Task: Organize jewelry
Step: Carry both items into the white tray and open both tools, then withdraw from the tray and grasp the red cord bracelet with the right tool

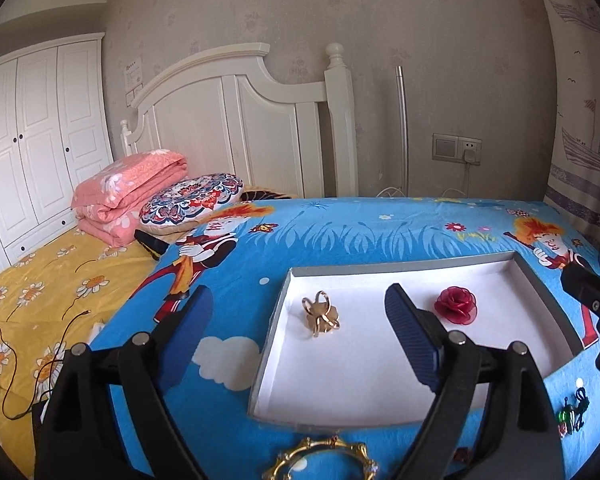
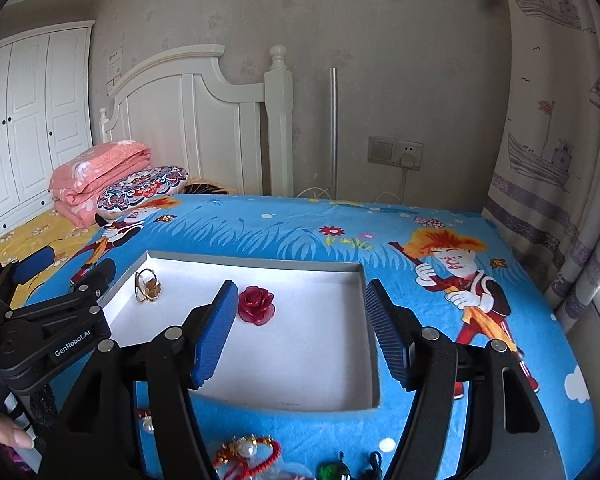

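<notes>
A shallow white tray (image 1: 360,364) with grey walls lies on the blue cartoon blanket; it also shows in the right wrist view (image 2: 300,364). In it lie a gold clip (image 1: 322,314) (image 2: 147,286) and a red rose ornament (image 1: 456,304) (image 2: 256,305). My left gripper (image 1: 300,320) is open and empty, above the tray's left side. My right gripper (image 2: 300,312) is open and empty over the tray. A gold bracelet (image 1: 320,458) lies in front of the tray. A red bead bracelet (image 2: 252,454), a green gem pendant (image 2: 334,470) (image 1: 568,414) and a small pearl piece (image 2: 147,420) lie near the front edge.
A folded pink quilt (image 1: 128,196) and a patterned cushion (image 1: 192,198) lie at the back left by the white headboard (image 1: 228,120). A yellow flowered sheet (image 1: 40,300) with a thin black cord lies left. A curtain (image 2: 560,160) hangs right.
</notes>
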Demonstrator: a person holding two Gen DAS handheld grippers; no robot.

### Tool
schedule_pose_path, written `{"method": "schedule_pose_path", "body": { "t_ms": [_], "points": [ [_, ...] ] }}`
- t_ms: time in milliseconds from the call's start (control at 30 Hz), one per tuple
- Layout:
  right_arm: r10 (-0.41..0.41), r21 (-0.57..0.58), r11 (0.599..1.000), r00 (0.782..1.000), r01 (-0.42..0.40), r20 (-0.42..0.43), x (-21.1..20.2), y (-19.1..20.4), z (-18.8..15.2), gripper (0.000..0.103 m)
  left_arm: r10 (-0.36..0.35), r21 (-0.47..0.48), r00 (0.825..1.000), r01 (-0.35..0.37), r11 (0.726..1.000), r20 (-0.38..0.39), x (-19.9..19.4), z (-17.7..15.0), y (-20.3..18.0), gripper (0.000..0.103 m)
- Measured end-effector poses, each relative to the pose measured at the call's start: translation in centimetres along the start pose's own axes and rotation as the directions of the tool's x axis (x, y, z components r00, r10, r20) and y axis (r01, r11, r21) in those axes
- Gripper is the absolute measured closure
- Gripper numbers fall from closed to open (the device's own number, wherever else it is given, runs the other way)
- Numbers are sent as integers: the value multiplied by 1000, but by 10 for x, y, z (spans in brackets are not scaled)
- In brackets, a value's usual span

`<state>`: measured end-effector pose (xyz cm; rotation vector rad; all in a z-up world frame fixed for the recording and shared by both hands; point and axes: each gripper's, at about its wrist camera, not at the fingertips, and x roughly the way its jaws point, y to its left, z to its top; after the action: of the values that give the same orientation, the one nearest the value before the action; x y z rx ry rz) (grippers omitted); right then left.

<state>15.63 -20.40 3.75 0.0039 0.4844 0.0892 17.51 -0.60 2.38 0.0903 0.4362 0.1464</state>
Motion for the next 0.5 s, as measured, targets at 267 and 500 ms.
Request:
{"method": "schedule_pose_path", "body": {
  "t_ms": [267,500],
  "points": [
    [-38,42,998,999,37,12,-53,-22,-68,39,-30,24,998,29,999,48,-57,-51,1,11],
    [-73,32,997,997,74,-40,-64,-35,-119,39,-82,75,996,79,994,35,-74,-96,-5,10]
  ]
}}
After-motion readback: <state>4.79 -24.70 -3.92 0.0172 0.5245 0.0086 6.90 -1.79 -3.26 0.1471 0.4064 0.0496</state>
